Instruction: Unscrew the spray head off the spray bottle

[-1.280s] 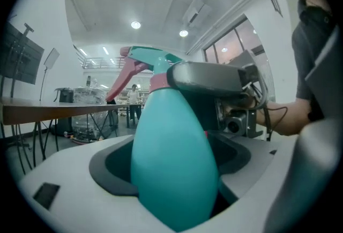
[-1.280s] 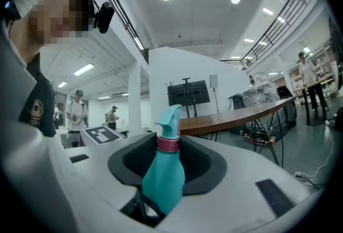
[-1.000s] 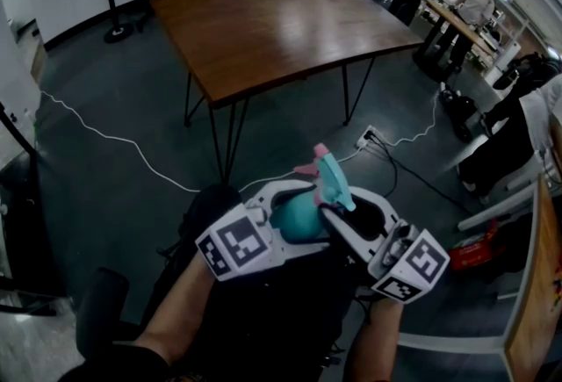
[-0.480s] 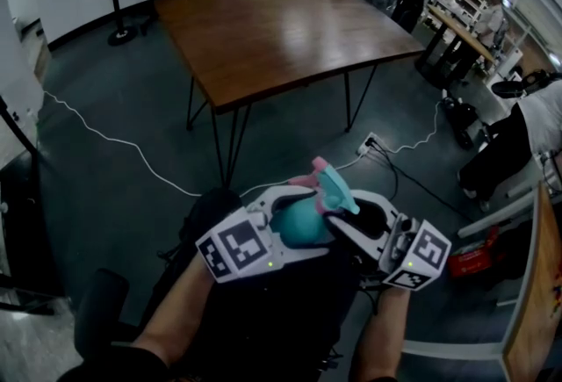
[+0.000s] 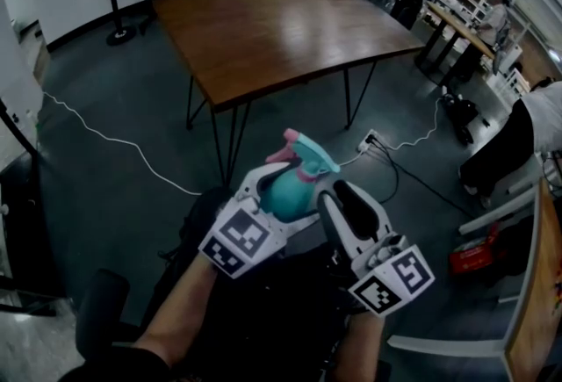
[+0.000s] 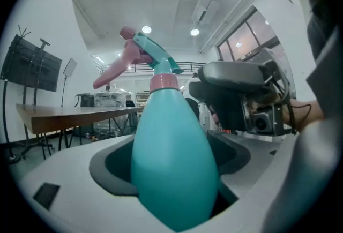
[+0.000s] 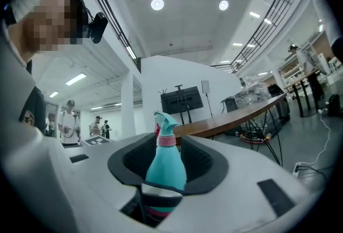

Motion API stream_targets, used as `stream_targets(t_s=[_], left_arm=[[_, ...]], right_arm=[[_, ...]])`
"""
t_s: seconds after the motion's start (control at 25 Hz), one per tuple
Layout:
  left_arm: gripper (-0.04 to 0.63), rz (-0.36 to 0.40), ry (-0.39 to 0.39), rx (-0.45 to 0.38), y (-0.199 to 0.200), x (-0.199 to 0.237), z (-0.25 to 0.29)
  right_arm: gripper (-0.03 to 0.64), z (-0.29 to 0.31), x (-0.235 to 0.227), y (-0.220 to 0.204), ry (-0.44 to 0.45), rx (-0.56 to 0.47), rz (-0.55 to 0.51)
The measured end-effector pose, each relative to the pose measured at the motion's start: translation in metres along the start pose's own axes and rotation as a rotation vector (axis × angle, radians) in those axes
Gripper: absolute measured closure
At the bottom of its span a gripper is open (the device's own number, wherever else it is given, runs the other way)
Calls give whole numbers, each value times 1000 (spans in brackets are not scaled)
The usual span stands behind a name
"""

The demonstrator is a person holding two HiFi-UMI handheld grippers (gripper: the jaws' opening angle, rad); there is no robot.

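A teal spray bottle (image 5: 285, 189) with a teal spray head (image 5: 309, 159) and pink trigger (image 5: 283, 148) stands between the jaws of my left gripper (image 5: 279, 200), held over the person's lap. In the left gripper view the bottle (image 6: 171, 157) fills the gap, with the pads pressed on its body and the spray head (image 6: 150, 55) still on its pink collar. My right gripper (image 5: 349, 198) sits just right of the bottle, apart from it, jaws spread wide. The right gripper view shows the bottle (image 7: 165, 161) beyond the open jaws, not touching them.
A wooden table (image 5: 281, 29) on thin metal legs stands ahead. A white cable (image 5: 114, 139) and a power strip (image 5: 367, 140) lie on the dark floor. A red object (image 5: 474, 253) and seated people are at the right. Shelving stands at the far right.
My right gripper has come off the spray head and drawn back toward the person. My left gripper has raised the bottle up and slightly left, tilting it.
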State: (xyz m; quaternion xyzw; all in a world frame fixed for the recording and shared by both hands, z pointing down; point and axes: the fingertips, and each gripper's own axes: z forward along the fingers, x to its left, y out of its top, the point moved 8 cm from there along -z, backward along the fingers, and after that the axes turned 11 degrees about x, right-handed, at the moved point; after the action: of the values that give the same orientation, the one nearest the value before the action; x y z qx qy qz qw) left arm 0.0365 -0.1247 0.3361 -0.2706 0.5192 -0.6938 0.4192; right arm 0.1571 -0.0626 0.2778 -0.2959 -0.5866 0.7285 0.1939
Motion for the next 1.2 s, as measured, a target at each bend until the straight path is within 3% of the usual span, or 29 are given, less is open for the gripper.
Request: stream_targets(t_s=[0.48, 0.76, 0.96, 1.2], left_arm=[[183, 91, 112, 89, -10, -5, 9], [183, 107, 118, 103, -11, -9, 10], [183, 120, 65, 92, -10, -13, 9], [183, 115, -59, 69, -9, -19, 7]], right_arm=[[465, 30, 10, -8, -148, 49, 4], [466, 30, 8, -9, -162, 67, -24], [472, 24, 5, -9, -112, 74, -43], [472, 14, -5, -8, 43, 92, -72]])
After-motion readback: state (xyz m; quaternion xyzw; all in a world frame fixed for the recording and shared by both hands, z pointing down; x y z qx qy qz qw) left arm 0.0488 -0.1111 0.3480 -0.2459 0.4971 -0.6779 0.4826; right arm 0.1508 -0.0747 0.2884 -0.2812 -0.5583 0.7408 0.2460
